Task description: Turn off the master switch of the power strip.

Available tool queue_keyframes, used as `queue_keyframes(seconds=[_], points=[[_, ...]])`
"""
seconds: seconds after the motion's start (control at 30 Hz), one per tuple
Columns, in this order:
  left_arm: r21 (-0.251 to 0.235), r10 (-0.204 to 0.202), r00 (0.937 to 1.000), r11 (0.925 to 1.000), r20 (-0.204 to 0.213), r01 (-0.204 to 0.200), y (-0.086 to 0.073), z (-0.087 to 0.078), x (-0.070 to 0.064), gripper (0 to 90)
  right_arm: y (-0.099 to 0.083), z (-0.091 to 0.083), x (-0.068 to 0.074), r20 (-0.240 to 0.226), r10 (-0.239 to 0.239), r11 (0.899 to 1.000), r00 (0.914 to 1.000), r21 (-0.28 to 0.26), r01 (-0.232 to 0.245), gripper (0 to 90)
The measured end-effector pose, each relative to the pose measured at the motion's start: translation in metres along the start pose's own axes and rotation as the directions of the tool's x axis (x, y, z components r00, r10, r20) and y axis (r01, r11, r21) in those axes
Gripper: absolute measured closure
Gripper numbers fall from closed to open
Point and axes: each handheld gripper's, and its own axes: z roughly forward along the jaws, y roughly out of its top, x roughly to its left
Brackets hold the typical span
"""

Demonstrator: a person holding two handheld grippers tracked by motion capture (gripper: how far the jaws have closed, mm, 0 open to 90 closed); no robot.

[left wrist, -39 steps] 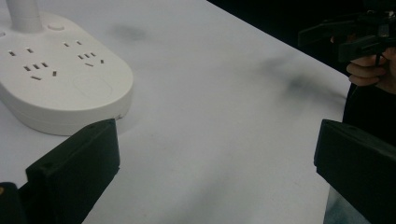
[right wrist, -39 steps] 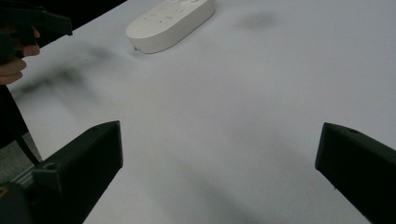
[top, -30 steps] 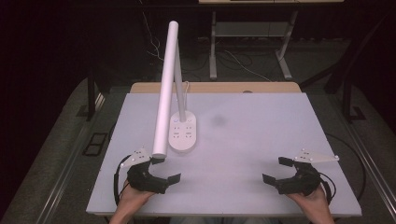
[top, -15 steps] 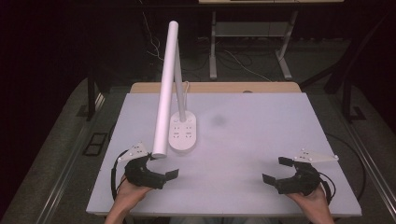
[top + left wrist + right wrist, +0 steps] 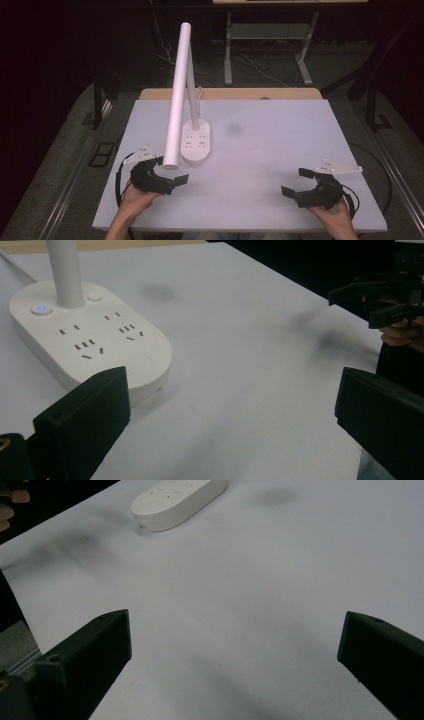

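White table (image 5: 280, 150) is sitting nearly bare, giving both hands free working room. Desk lamp (image 5: 178, 95) is standing at left-centre, its tube head leaning forward and down over the near edge, oval socket base (image 5: 196, 142) keeping it upright; a blue light is glowing on the base in the left gripper view, so it is likely powered. Left gripper (image 5: 167, 175) is hovering just beside the base's near end, jaws spread wide, gripping nothing, probably lining up on it. Right gripper (image 5: 304, 182) is waiting well apart at the near right, jaws equally wide, empty.
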Motion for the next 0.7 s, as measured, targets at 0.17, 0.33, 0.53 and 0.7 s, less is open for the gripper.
queue_keyframes(seconds=[0.17,0.33,0.53,0.7], points=[[0.016,0.009,0.9999,0.9998,0.006,-0.009,0.006,0.001,0.003,0.5,0.0,0.0,0.0,0.001,0.0,1.0,1.0,0.0,0.0,0.3],[0.026,0.014,0.9999,0.9996,0.003,-0.014,0.013,0.0,0.006,0.5,0.0,0.0,0.0,0.005,0.003,1.0,1.0,-0.005,-0.003,0.3],[0.042,0.018,0.9998,0.9989,0.0,-0.018,0.022,-0.001,0.01,0.5,0.0,0.0,0.0,0.005,0.0,1.0,1.0,-0.006,0.0,0.3],[0.051,0.022,0.9997,0.9985,-0.004,-0.022,0.029,-0.002,0.014,0.5,-0.001,0.0,-0.001,0.004,0.001,1.0,1.0,-0.005,-0.001,0.3]])
